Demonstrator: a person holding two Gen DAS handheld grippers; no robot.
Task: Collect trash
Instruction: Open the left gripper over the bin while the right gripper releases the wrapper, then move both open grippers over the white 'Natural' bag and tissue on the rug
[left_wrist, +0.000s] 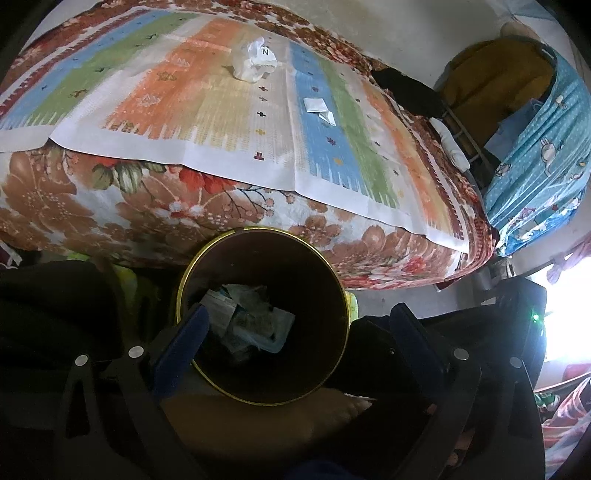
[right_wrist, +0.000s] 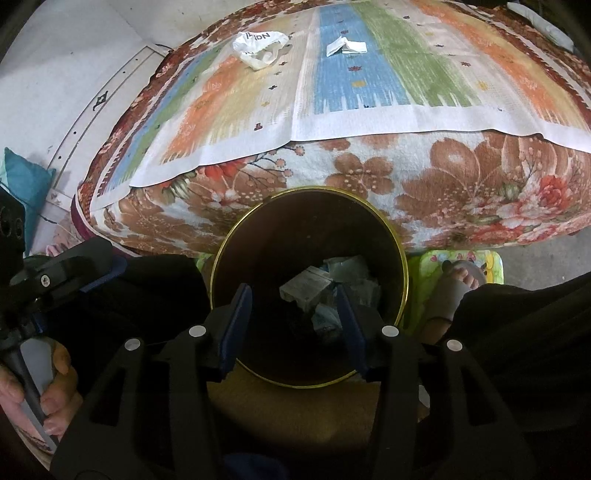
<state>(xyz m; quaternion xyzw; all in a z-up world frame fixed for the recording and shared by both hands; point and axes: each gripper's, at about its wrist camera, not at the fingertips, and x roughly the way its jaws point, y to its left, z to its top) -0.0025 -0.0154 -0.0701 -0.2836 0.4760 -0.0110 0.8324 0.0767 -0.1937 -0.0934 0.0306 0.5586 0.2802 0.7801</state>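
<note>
A dark round bin with a gold rim (left_wrist: 334, 280) (right_wrist: 400, 254) stands on the floor against the bed, with crumpled wrappers (left_wrist: 247, 321) (right_wrist: 314, 291) inside it. My left gripper (left_wrist: 299, 317) is open and empty above the bin's mouth. My right gripper (right_wrist: 293, 299) is open and empty, also over the bin. On the striped cloth lie a crumpled white plastic bag (left_wrist: 255, 59) (right_wrist: 260, 44) and a small folded white paper (left_wrist: 319, 109) (right_wrist: 345, 46).
The bed (left_wrist: 110, 206) (right_wrist: 461, 173) has a floral blanket hanging over its edge behind the bin. A blue patterned cloth (left_wrist: 543, 155) hangs at the right. The person's foot (right_wrist: 454, 288) is right of the bin. The left gripper shows at left in the right wrist view (right_wrist: 48, 280).
</note>
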